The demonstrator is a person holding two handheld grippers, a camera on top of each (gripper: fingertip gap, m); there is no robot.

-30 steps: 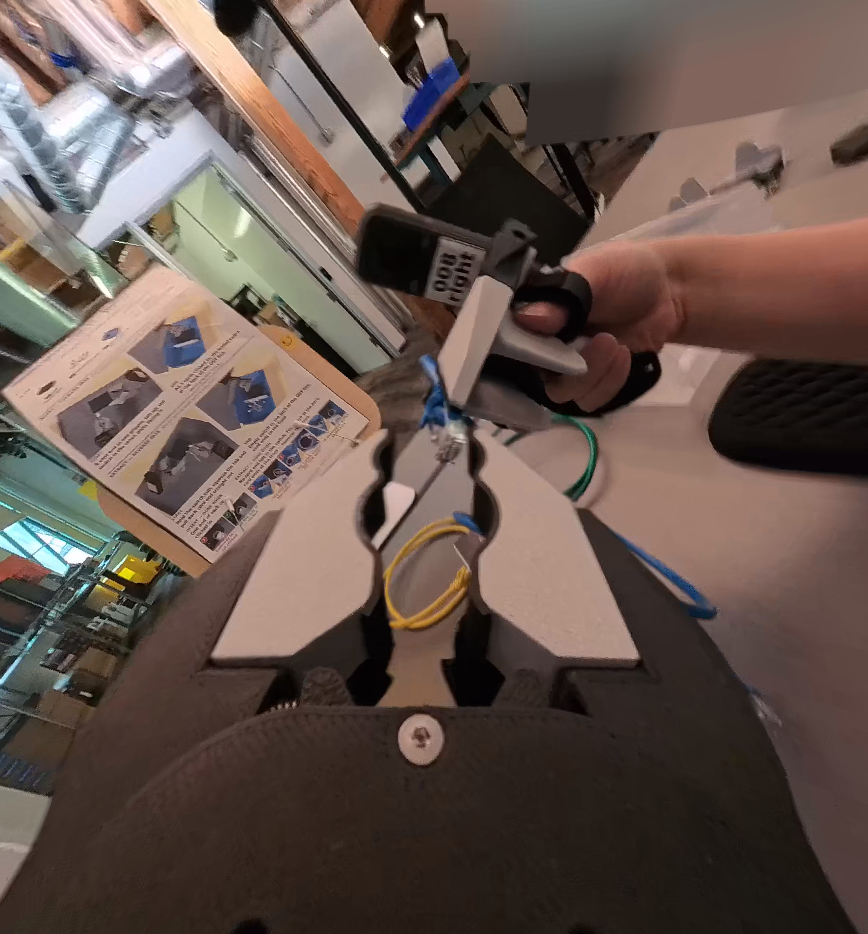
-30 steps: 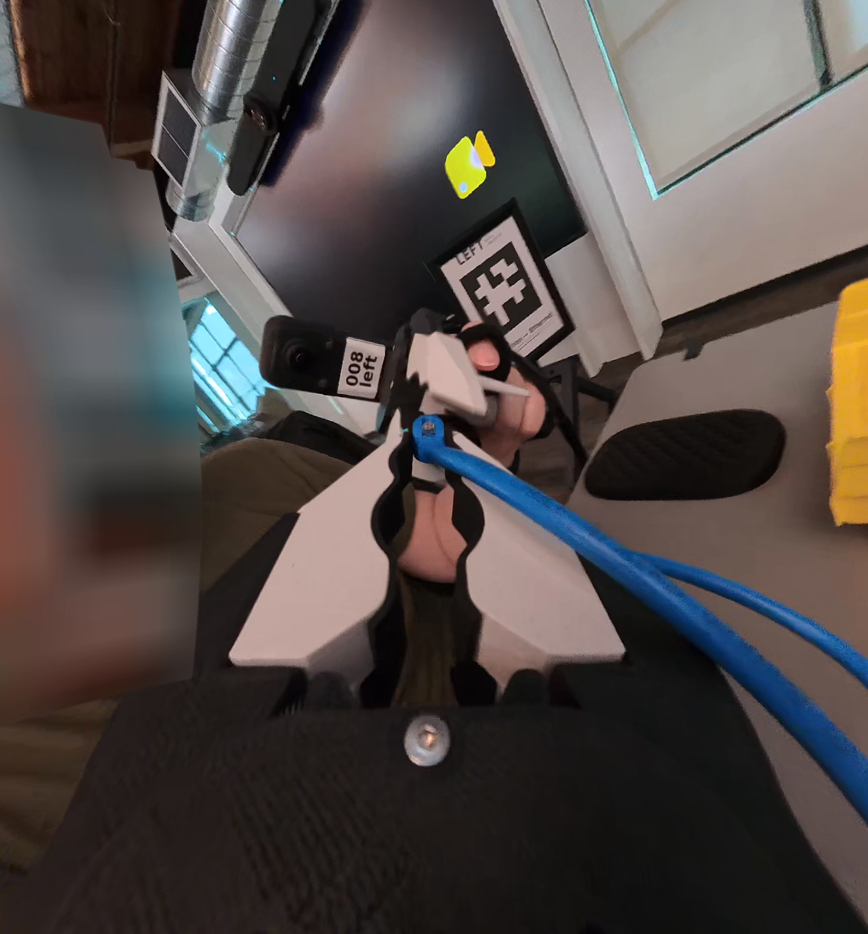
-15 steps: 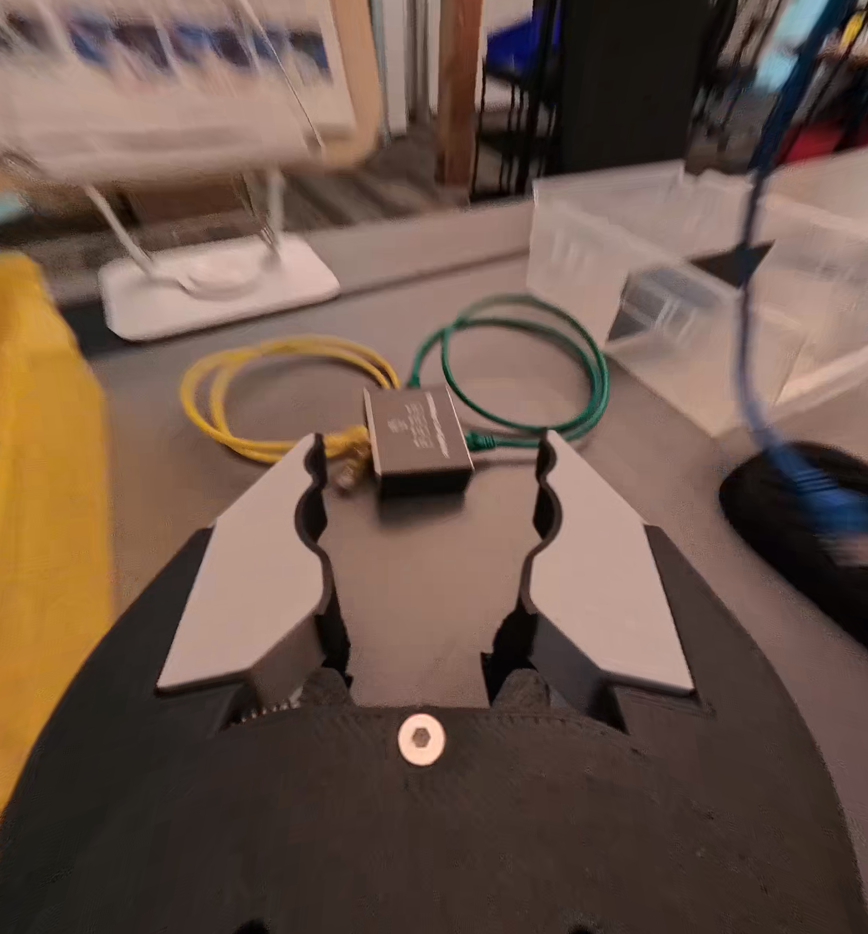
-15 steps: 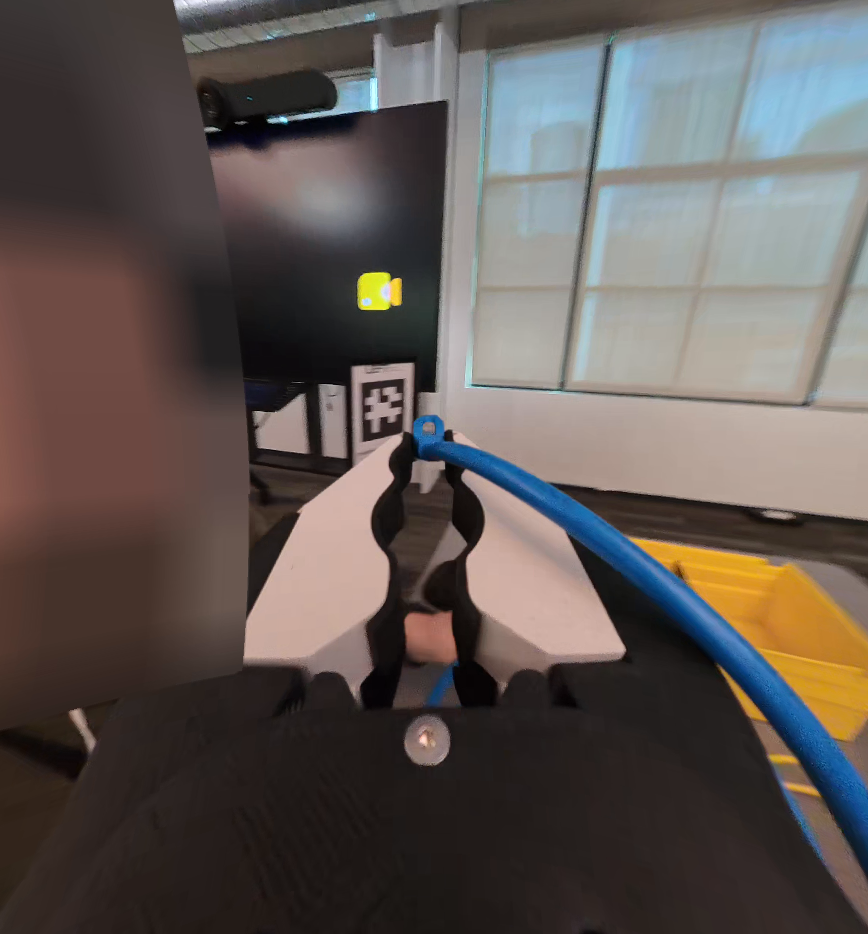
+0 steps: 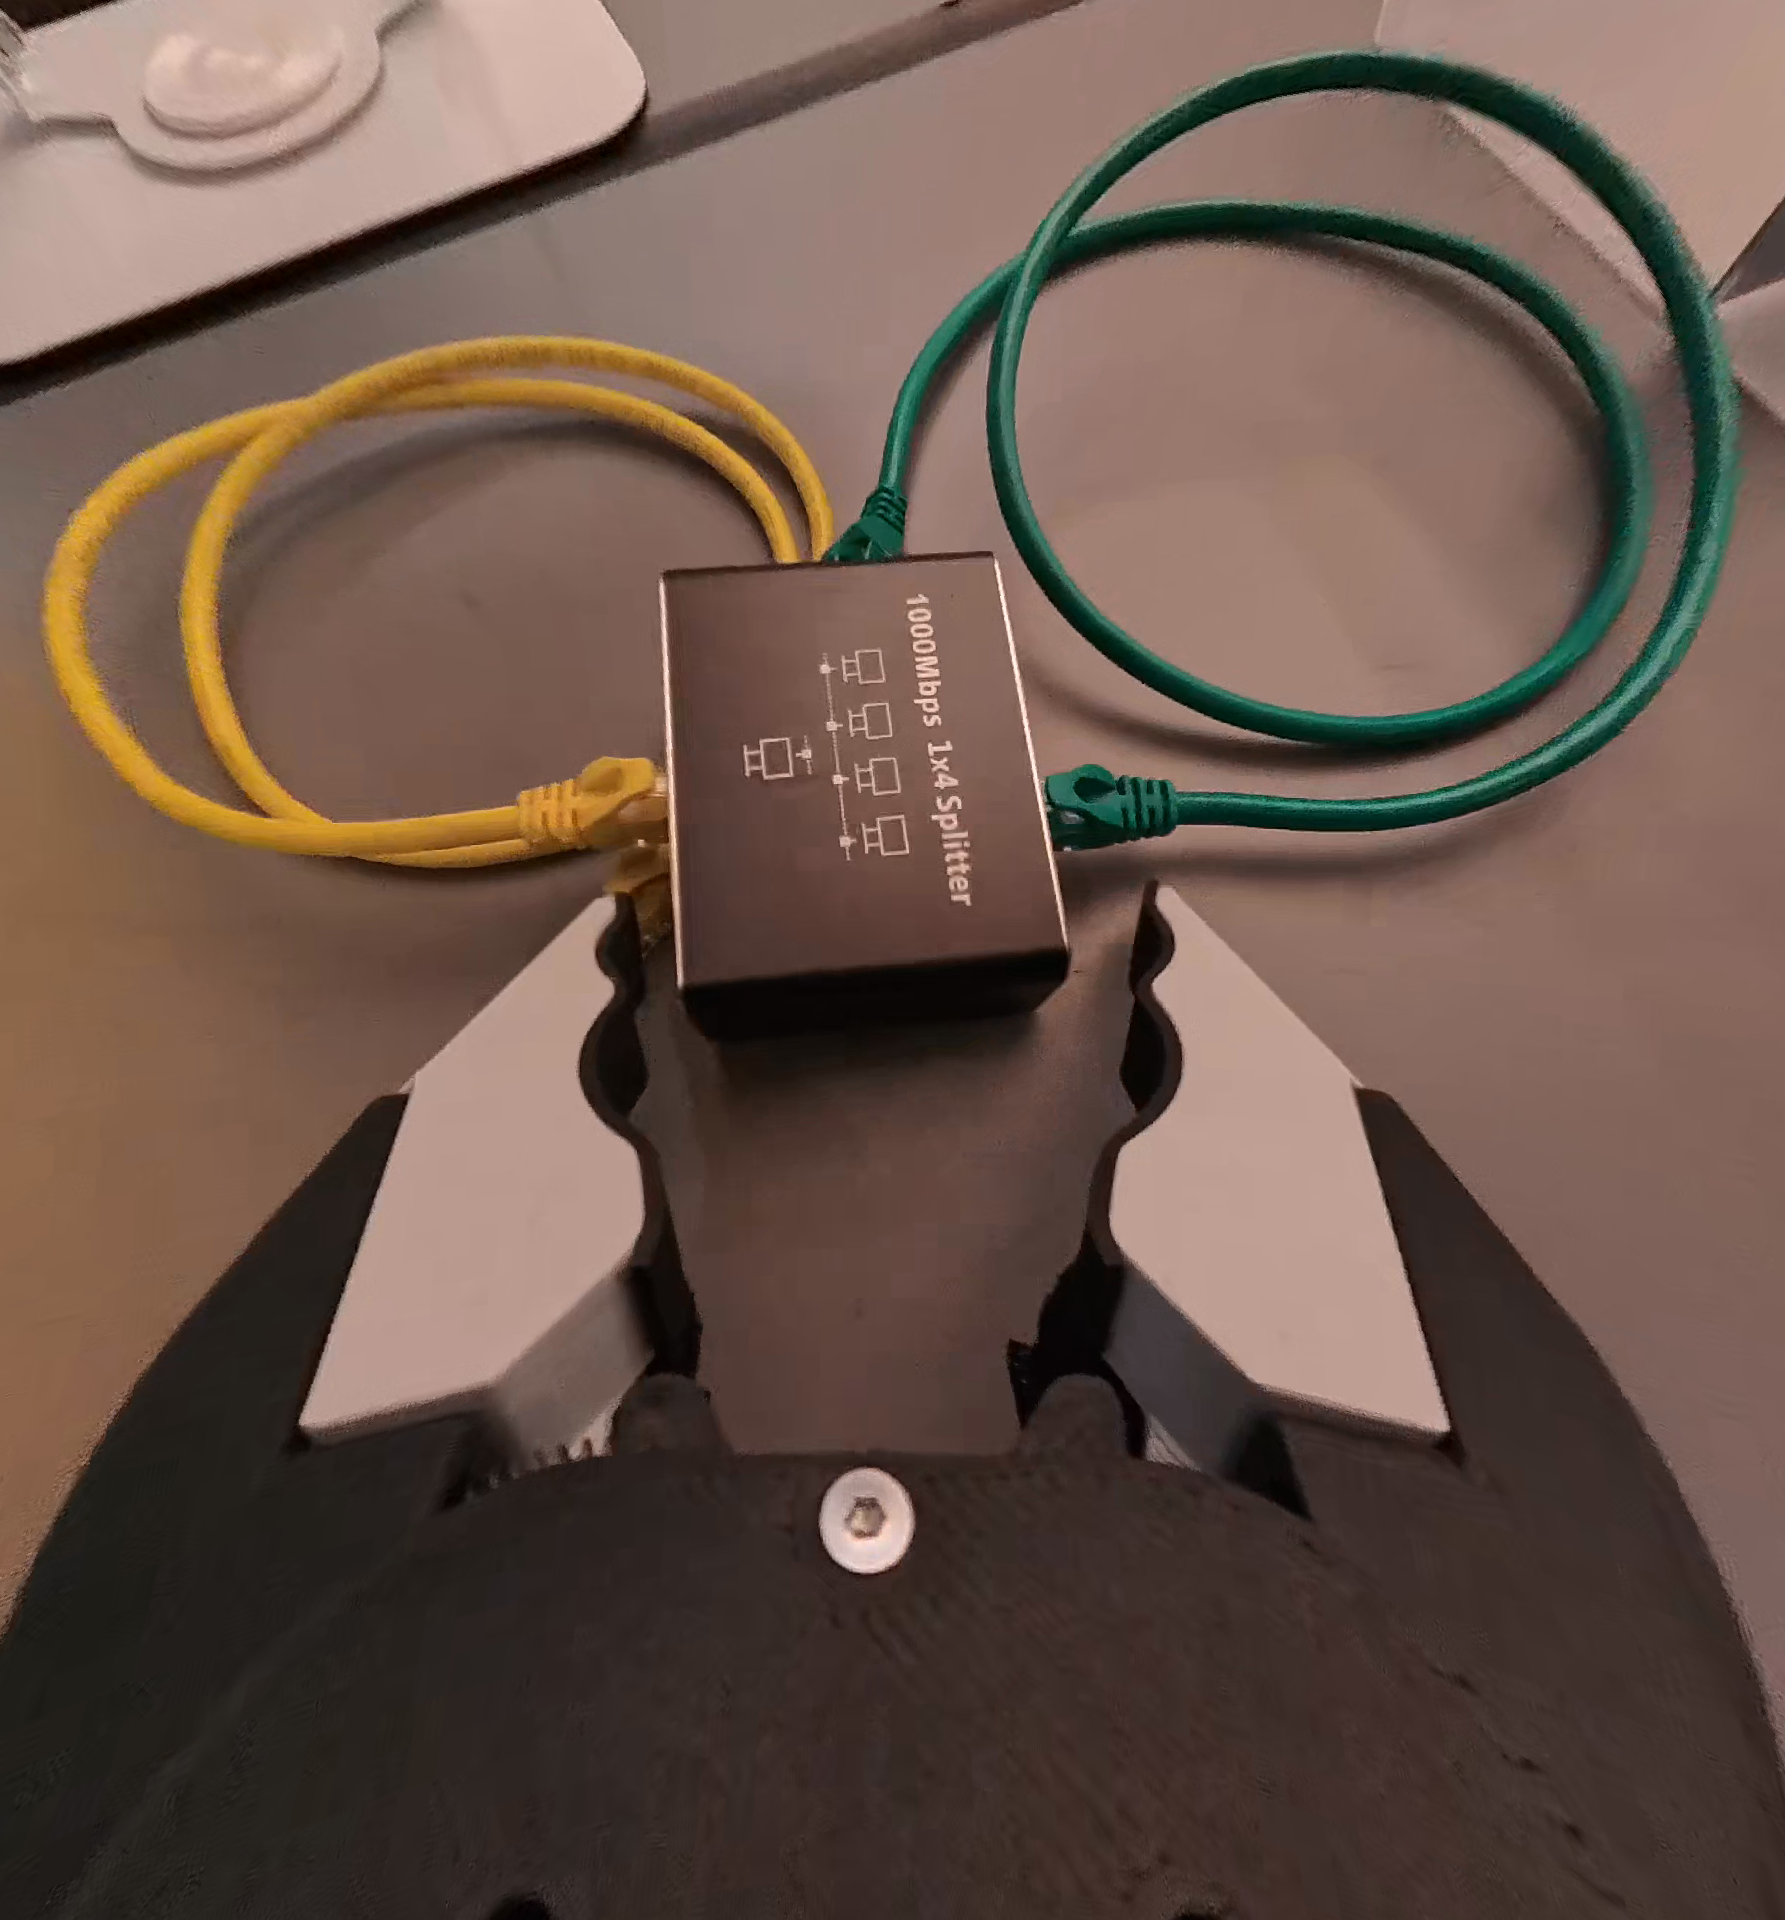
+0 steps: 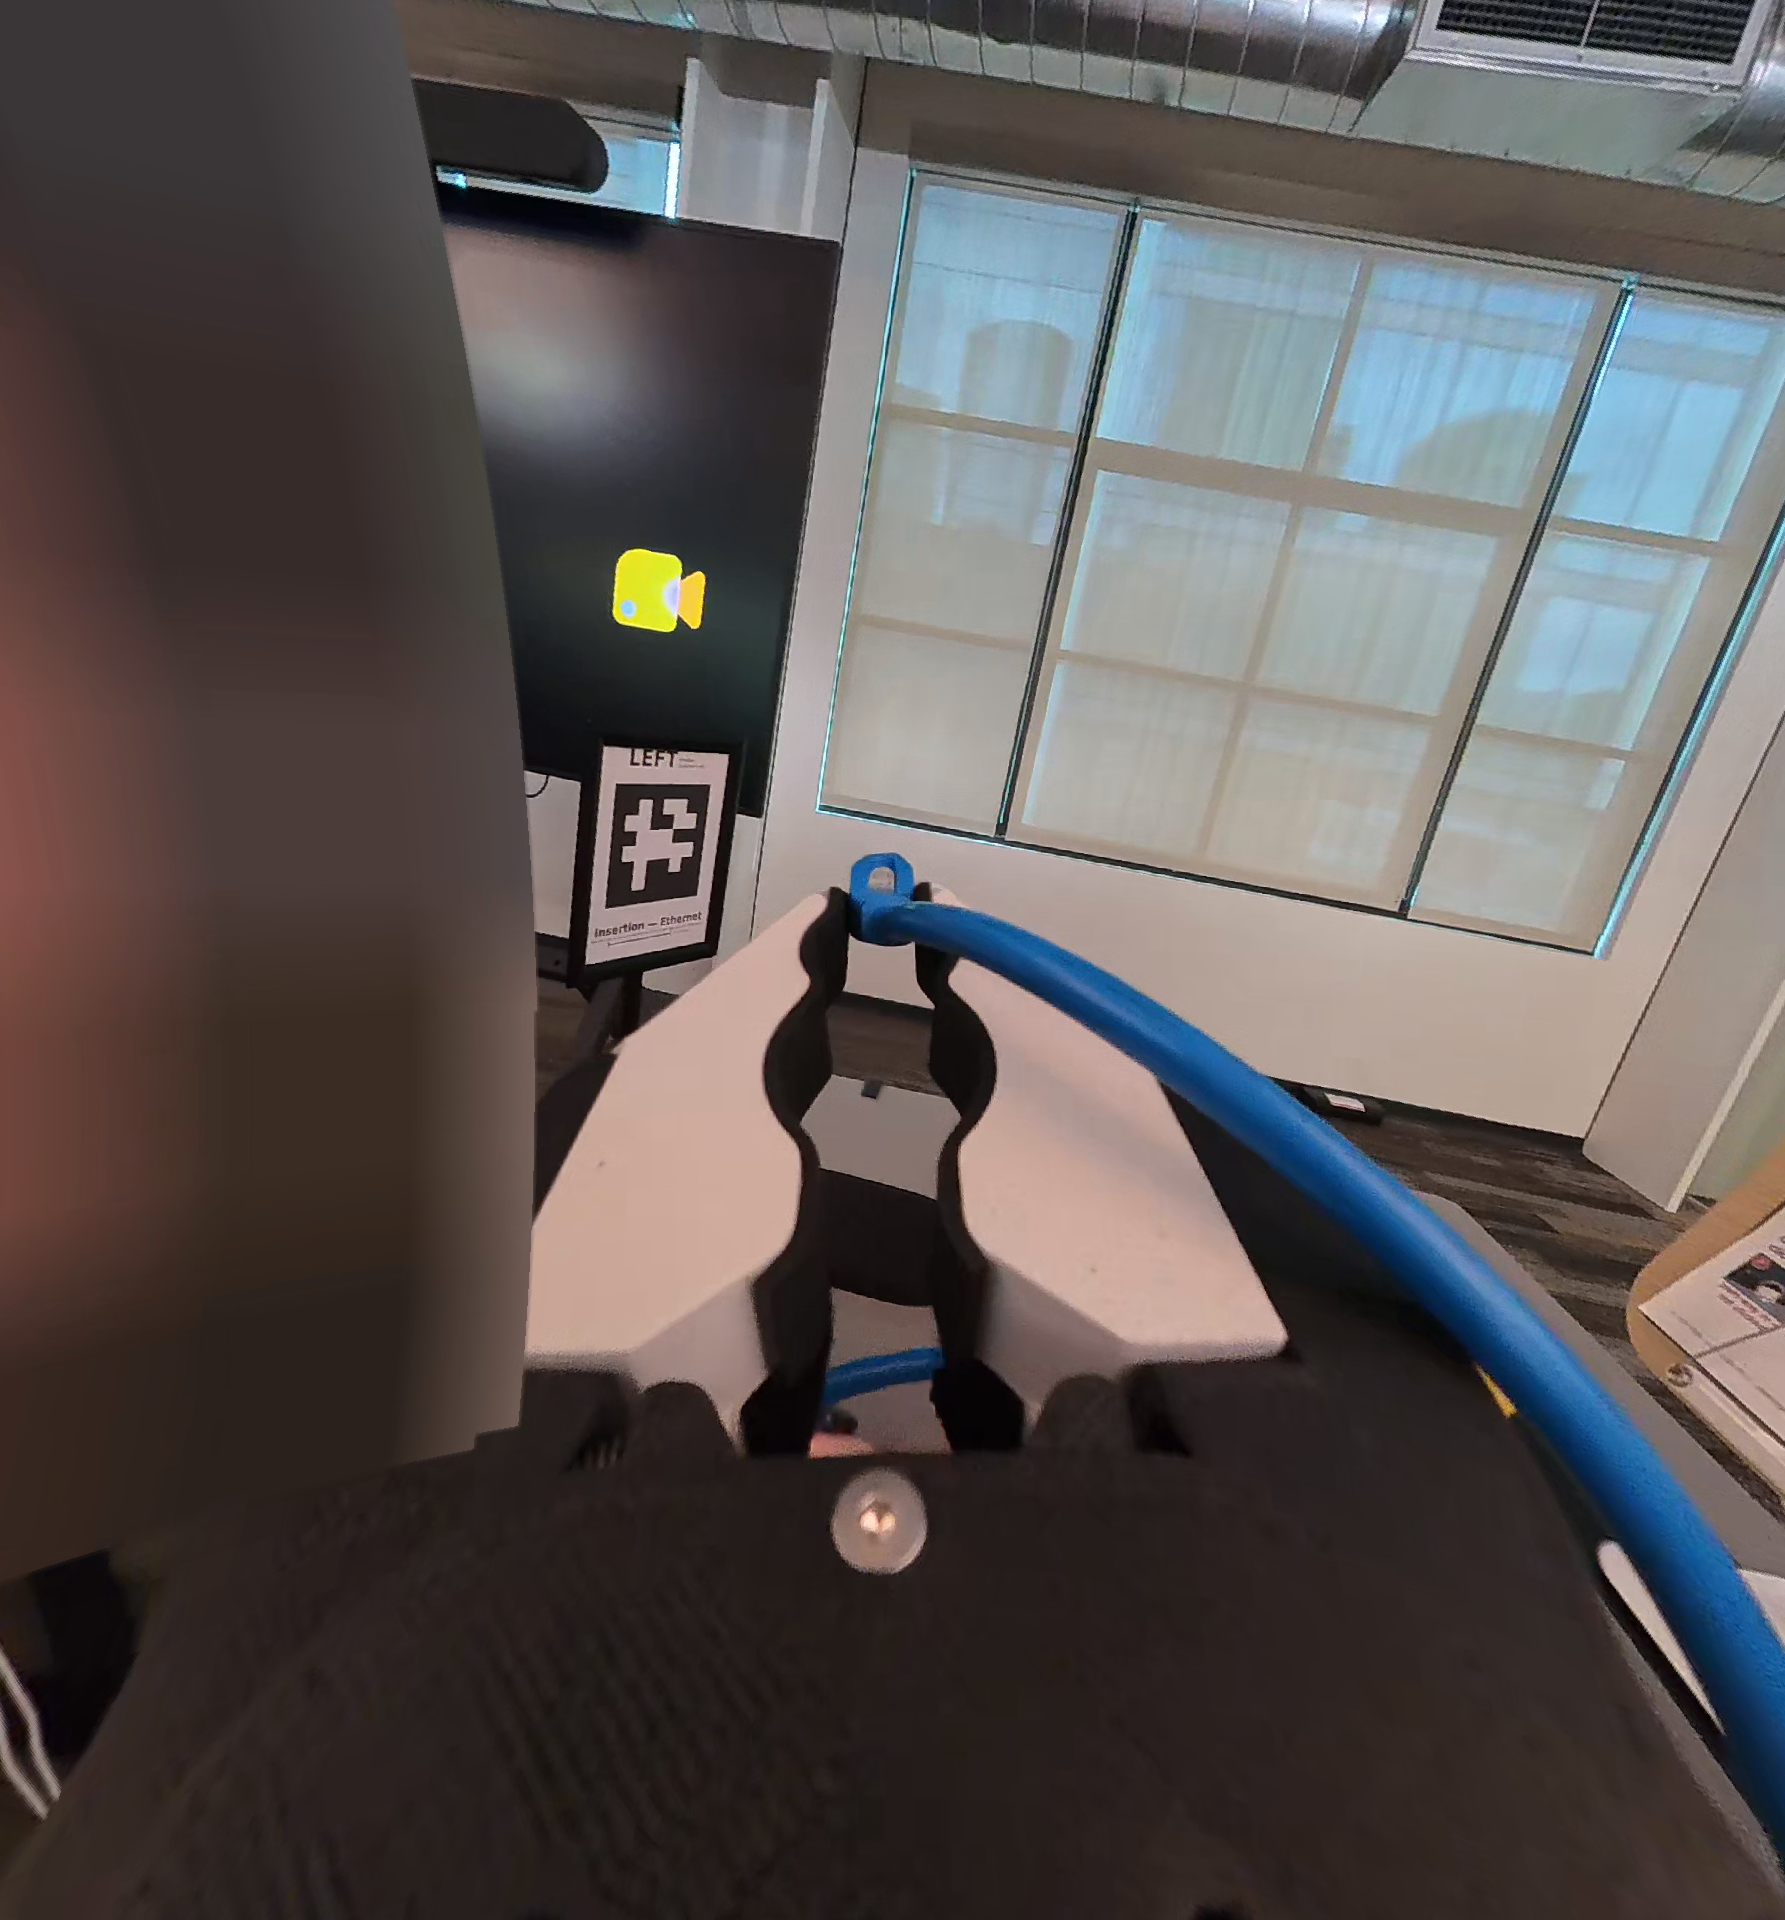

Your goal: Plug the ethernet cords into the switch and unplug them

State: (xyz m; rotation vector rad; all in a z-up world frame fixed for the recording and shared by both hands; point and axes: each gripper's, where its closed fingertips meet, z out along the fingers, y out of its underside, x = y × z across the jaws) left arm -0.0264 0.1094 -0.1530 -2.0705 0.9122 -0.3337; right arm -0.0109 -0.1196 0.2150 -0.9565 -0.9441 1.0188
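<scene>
1. Between the spread fingers of the left gripper [image 5: 883,925] sits the switch [image 5: 857,769], a dark box on the grey table [image 5: 1387,623]; the jaws are released and flank its near end without clearly touching it.
2. Left of the switch, a yellow cord [image 5: 244,540] lies looped, with one plug at the box's left side; whether it is seated is hard to tell. A second yellow plug below it is partly hidden by the left fingertip.
3. Right of the switch, a green cord [image 5: 1490,436] makes a double loop. One green plug lies just beside the box's right side, seemingly not inserted; the other meets the far edge, where the ports are out of sight.
4. Far left of the left gripper, a white base [image 5: 244,156] is cut off by the frame edge.
5. At the tips of the right gripper [image 6: 883,904], the jaws are clenched on the blue cord [image 6: 1387,1226], gripping it at its plug end, of which only a small blue loop shows.
6. Behind that grip, the blue cord arcs right and down out of frame; a short stretch shows through the gap near the finger bases.
7. Ahead of the right gripper, raised off the table, stand a dark screen [image 6: 639,499], a marker sign [image 6: 654,852] and a window [image 6: 1335,561].
</scene>
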